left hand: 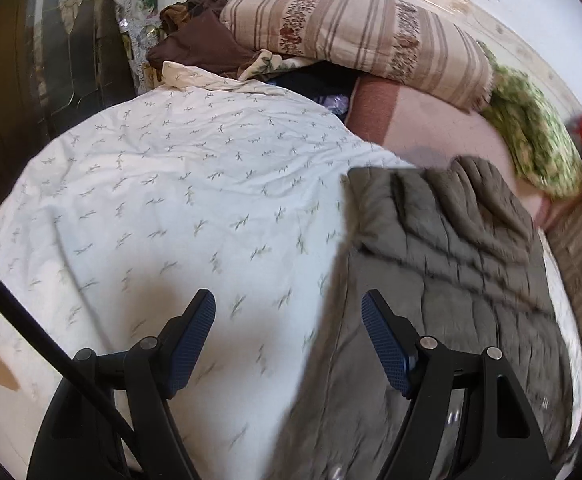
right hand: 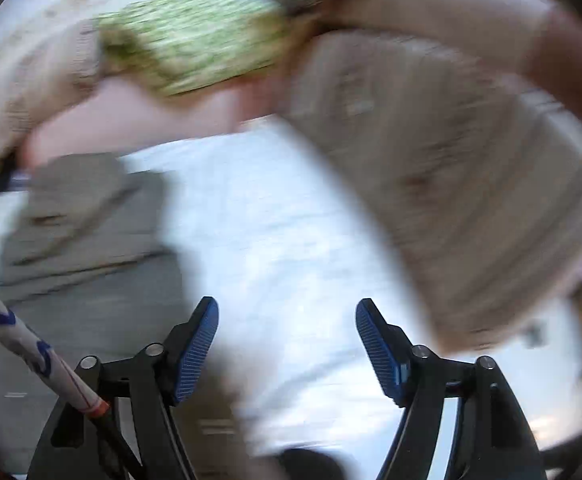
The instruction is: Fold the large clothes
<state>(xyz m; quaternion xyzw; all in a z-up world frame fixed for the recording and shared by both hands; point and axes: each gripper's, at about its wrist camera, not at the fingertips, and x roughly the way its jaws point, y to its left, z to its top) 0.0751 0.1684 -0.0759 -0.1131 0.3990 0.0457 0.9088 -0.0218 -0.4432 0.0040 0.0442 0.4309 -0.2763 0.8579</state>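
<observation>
A grey quilted jacket (left hand: 443, 264) lies flat on a white sheet with small leaf prints (left hand: 171, 200) that covers the bed. My left gripper (left hand: 289, 300) is open and empty, above the jacket's left edge where it meets the sheet. The right wrist view is heavily blurred. There the jacket (right hand: 91, 248) shows at the left and the white sheet (right hand: 283, 248) in the middle. My right gripper (right hand: 287, 308) is open and empty above the sheet, to the right of the jacket.
A striped folded blanket (left hand: 363, 36), brown clothes (left hand: 203, 44) and a green patterned cloth (left hand: 535, 140) are piled at the far side of the bed. A dark cabinet (left hand: 31, 80) stands at the left. A beige striped rug (right hand: 451, 184) shows at the right.
</observation>
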